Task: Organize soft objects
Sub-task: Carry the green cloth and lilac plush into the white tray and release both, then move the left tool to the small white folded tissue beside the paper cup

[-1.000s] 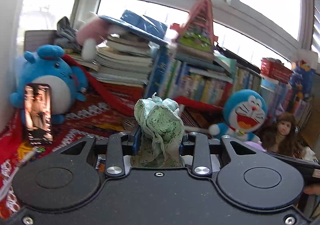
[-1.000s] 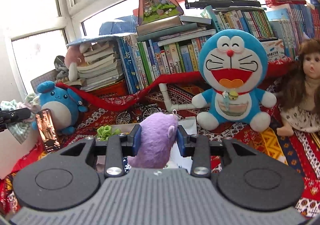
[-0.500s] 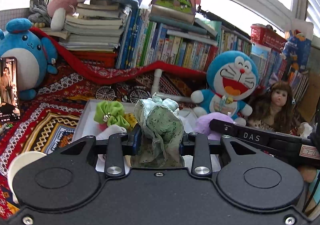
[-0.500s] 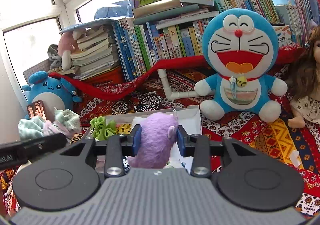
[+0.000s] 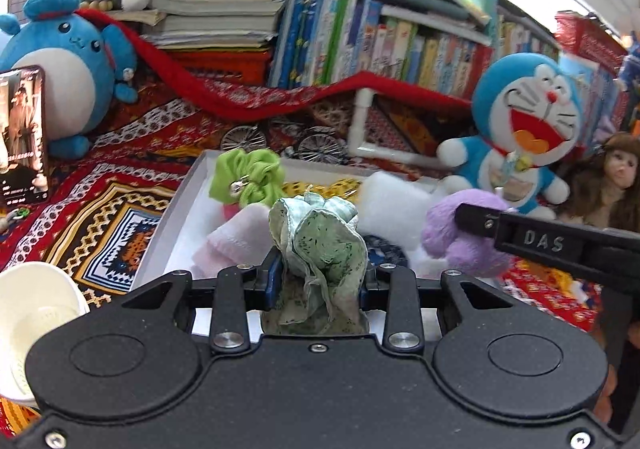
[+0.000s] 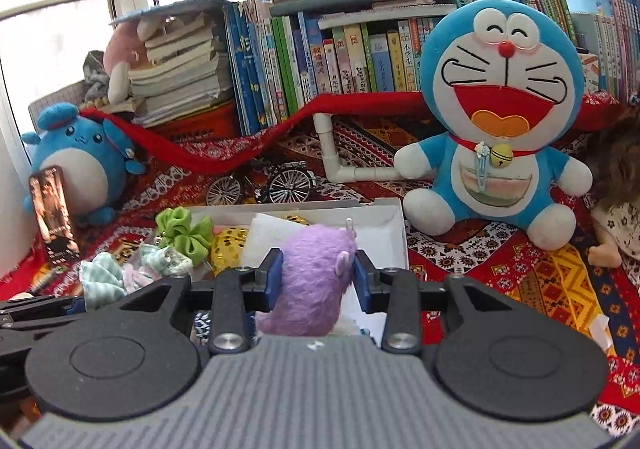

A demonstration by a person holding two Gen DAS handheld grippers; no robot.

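The box's [image 5: 176, 209] near wall is hidden behind the left gripper [image 5: 320, 281]. The doll [image 6: 616, 205] is cut by the right edge. The cup [image 5: 36, 313] runs past the left edge.

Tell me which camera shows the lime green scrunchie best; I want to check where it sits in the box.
The left wrist view: the lime green scrunchie lies unobstructed in the white box's far left corner. The right wrist view shows it smaller, at the box's left end.
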